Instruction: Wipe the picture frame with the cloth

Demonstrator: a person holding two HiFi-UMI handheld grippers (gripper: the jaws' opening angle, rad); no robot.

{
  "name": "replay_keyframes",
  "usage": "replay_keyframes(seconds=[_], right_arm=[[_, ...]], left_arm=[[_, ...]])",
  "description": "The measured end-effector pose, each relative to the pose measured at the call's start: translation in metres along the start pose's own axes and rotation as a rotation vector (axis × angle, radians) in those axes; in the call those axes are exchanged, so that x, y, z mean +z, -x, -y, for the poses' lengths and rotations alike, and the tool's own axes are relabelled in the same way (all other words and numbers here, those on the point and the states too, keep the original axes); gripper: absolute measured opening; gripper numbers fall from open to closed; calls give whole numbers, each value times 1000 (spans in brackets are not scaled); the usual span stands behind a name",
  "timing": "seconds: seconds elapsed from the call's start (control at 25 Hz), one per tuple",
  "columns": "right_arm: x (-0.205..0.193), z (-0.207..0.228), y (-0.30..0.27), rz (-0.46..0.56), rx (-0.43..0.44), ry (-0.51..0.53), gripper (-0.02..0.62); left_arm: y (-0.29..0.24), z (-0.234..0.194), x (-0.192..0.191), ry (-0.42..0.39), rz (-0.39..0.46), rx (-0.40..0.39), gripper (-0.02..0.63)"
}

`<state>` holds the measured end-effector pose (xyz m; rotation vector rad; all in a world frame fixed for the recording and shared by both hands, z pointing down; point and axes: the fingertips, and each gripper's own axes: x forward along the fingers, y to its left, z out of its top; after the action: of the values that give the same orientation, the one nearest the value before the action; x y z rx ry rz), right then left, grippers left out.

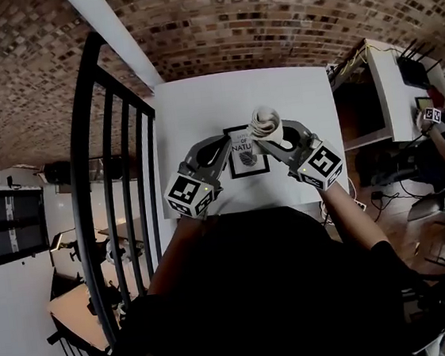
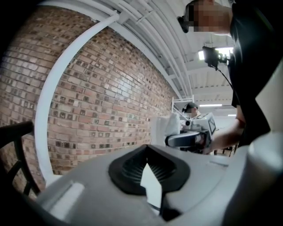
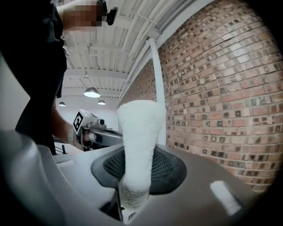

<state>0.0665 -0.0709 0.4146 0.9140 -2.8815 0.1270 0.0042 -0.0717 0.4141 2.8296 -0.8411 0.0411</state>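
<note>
The picture frame (image 1: 248, 156) – black border, pale print inside – sits above the near middle of the white table (image 1: 198, 104), between the two grippers. The left gripper (image 1: 225, 147) meets its left edge, its jaws pinched on a thin white sliver of the frame (image 2: 150, 187). The right gripper (image 1: 270, 140) is clamped on the cloth (image 1: 265, 120), a white rolled bundle standing up out of the dark ribbed pads (image 3: 166, 165) – just above the frame's upper right corner. A black railing (image 1: 108, 186) runs along the table's left side, and a brick wall (image 1: 268, 16) lies beyond.
</note>
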Motion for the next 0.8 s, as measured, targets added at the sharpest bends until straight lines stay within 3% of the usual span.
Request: replay_keyframes(seconds=[0.36,0.8], right_arm=[[21,-1,7,49,22,21,115],[12,-11,5,8,60,19,115]], left_arm=[[-9,7,10,-19,11,-6,0],[-14,14,10,-30,11,-9,0]])
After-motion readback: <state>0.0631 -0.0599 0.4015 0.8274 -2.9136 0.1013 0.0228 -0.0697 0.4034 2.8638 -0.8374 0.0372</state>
